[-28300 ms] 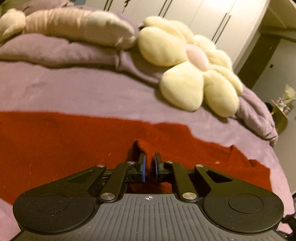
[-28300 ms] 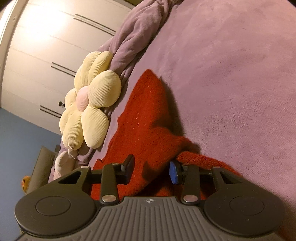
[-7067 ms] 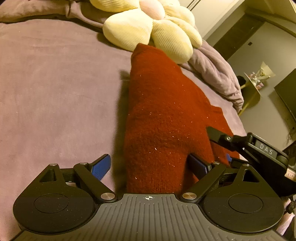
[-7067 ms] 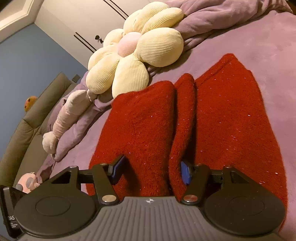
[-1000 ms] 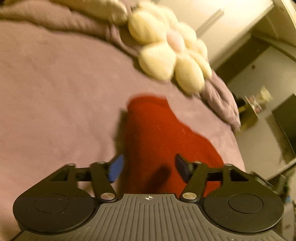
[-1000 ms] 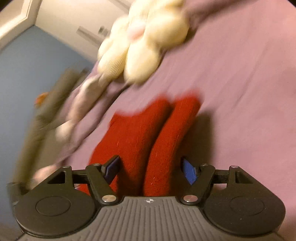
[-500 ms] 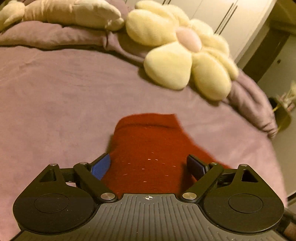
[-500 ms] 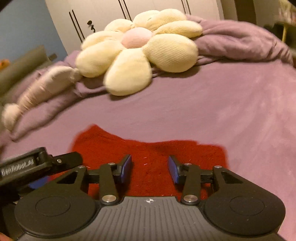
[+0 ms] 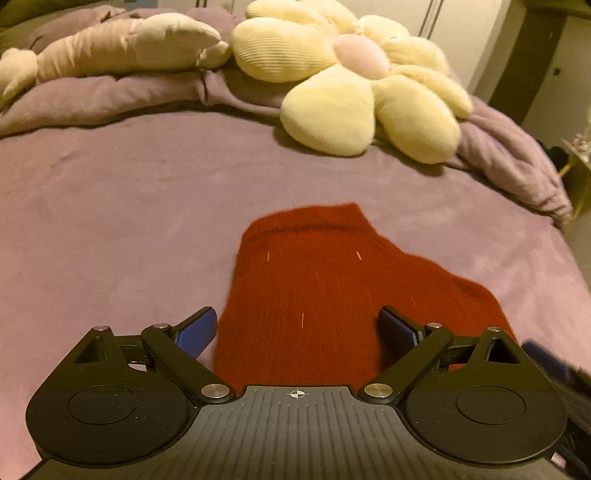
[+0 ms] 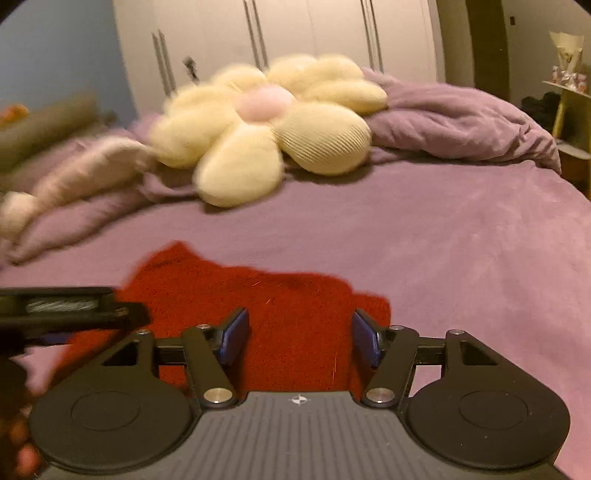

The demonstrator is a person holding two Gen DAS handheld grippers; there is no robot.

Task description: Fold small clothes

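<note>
A red knitted garment lies folded into a compact stack on the purple bed cover. My left gripper is open above its near left part, holding nothing. In the right wrist view the same red garment lies below my right gripper, which is open and empty. The left gripper's body shows at the left edge of that view.
A cream flower-shaped cushion and a long pale plush lie at the head of the bed on a bunched purple duvet. White wardrobe doors stand behind. The bed's right edge drops near a small yellow stand.
Both grippers have pulled back a little from the folded red garment. The right gripper's jaws have opened wider. The garment lies still.
</note>
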